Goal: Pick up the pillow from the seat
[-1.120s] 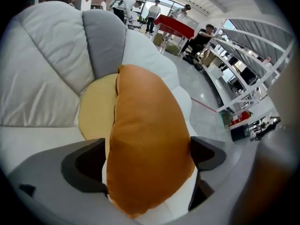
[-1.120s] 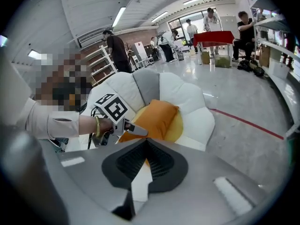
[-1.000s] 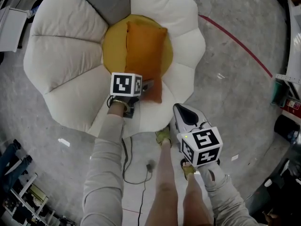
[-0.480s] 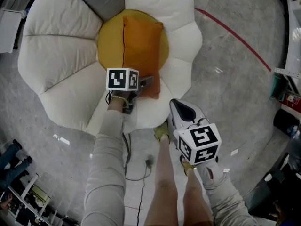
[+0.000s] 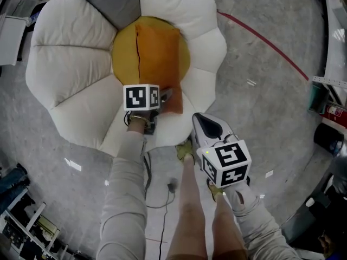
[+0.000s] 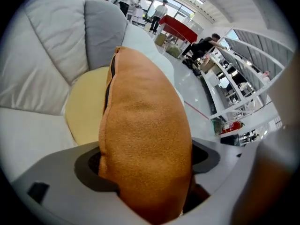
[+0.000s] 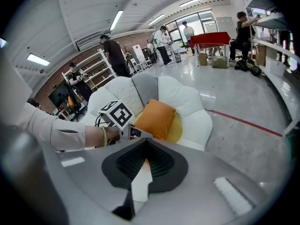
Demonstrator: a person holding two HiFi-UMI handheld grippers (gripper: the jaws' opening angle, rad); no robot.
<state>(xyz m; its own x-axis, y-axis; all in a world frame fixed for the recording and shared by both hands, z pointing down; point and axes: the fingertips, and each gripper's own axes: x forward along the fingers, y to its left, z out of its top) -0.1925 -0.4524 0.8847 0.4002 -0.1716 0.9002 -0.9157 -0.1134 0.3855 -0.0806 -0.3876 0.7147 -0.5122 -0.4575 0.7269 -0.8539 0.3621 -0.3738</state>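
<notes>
Pinching the near end of the orange rectangular fabric pillow (image 5: 158, 50), the left gripper (image 5: 169, 96) has just been closing its jaws on both sides of it. The pillow lies on the yellow centre of the white flower-shaped cushion seat (image 5: 68, 58). The right gripper (image 5: 205, 124) hangs apart over the floor, jaws together and empty.

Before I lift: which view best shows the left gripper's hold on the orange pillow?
Left gripper view: the orange pillow fills the gap between its jaws, which have just been closing on it. The head view shows only the left gripper at the pillow's near edge; the right gripper view shows both small and distant.
</notes>
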